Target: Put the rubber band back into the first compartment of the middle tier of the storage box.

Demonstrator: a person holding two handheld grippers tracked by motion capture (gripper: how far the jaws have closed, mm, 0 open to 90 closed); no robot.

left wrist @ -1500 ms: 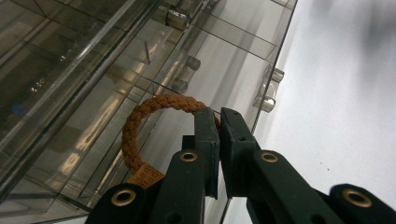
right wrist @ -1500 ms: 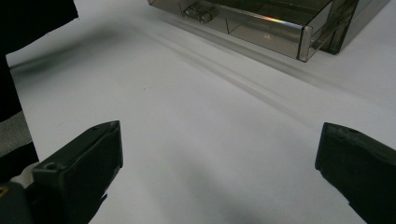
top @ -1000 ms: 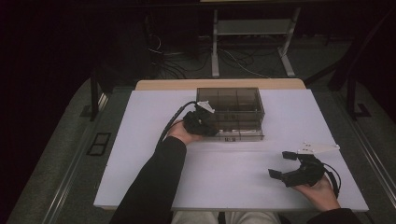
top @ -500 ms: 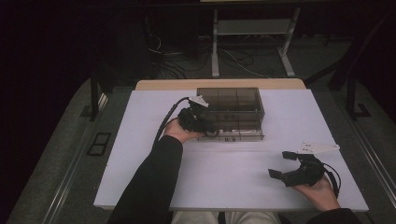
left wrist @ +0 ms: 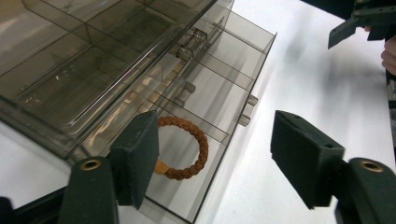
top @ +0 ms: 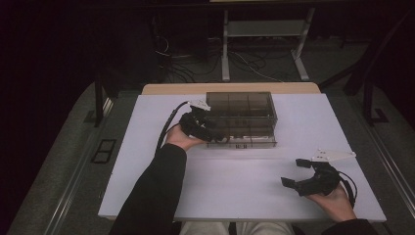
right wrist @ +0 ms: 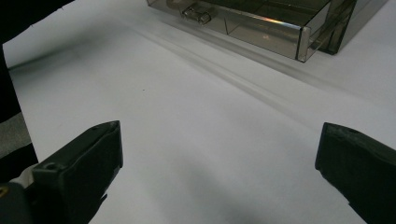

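Your left gripper (left wrist: 212,158), its jaws just opened and holding nothing, hangs at the near-left corner of the smoky organiser box (top: 242,117), with the braided brown bracelet (left wrist: 184,148) lying flat in the pulled-out drawer's (left wrist: 224,100) nearest compartment, just beyond the left jaw.

organizer box (left wrist: 93,60): glossy smoky plastic | bracelet (left wrist: 187,147): braided brown cord | table (right wrist: 196,140): matt white

left gripper (top: 208,131) jaws just opening, right gripper (top: 297,172) jaws apart
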